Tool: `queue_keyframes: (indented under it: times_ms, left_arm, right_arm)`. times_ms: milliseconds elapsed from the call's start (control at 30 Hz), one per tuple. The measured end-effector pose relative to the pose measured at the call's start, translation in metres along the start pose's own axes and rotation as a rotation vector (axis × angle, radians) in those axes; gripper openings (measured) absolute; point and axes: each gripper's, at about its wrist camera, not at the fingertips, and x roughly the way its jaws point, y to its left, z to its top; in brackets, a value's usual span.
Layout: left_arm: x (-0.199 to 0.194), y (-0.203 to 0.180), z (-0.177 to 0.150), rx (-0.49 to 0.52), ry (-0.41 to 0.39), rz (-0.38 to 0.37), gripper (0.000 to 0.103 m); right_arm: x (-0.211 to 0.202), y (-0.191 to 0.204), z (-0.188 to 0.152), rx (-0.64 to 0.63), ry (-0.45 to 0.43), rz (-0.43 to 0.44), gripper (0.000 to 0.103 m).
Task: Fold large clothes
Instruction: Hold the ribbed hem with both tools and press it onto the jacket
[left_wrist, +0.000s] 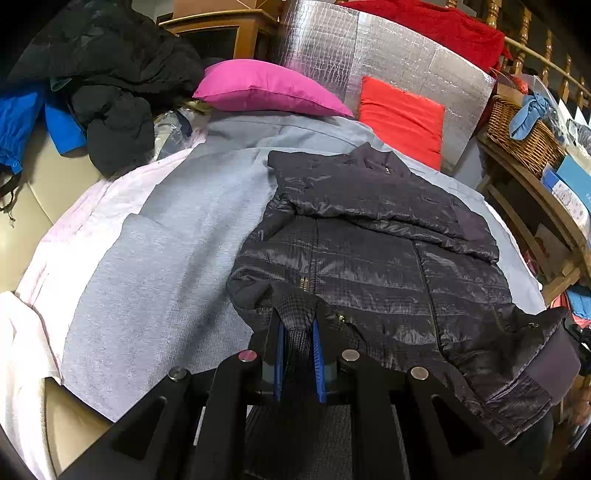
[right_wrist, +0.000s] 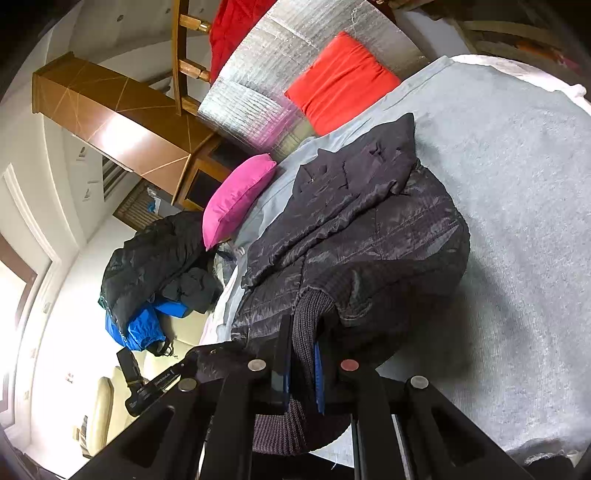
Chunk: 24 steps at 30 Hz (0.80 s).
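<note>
Ribbed knit hem fills both grips: the left gripper (left_wrist: 298, 325) has its jaws nearly closed on a bunch of hem at the near edge of the jacket (left_wrist: 376, 236), and the right gripper (right_wrist: 300, 334) is pinched just as narrowly on the knit band at the other bottom corner, which the right wrist view shows hanging down between its blue pads (right_wrist: 318, 373)

From there the jacket runs away from both grippers, lying front up on the grey blanket (left_wrist: 177, 236) with a sleeve folded across the chest and the collar toward the pink pillow (left_wrist: 266, 86) and red cushion (left_wrist: 404, 118)

It looks light and puffy, soft with no stiffness, so it should sag between the two holds. The shiny shell is likely slippery, so the knit hem is the surer place to hold than the quilted panels
</note>
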Motion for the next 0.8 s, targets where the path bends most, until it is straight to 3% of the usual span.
queue_keyframes:
  times_ms: [800]
  left_arm:
    - [0.001, -0.005, 0.016, -0.003, -0.004, 0.002, 0.014]
  right_arm:
    - [-0.004, -0.004, 0.011, 0.027, -0.052, -0.016, 0.010]
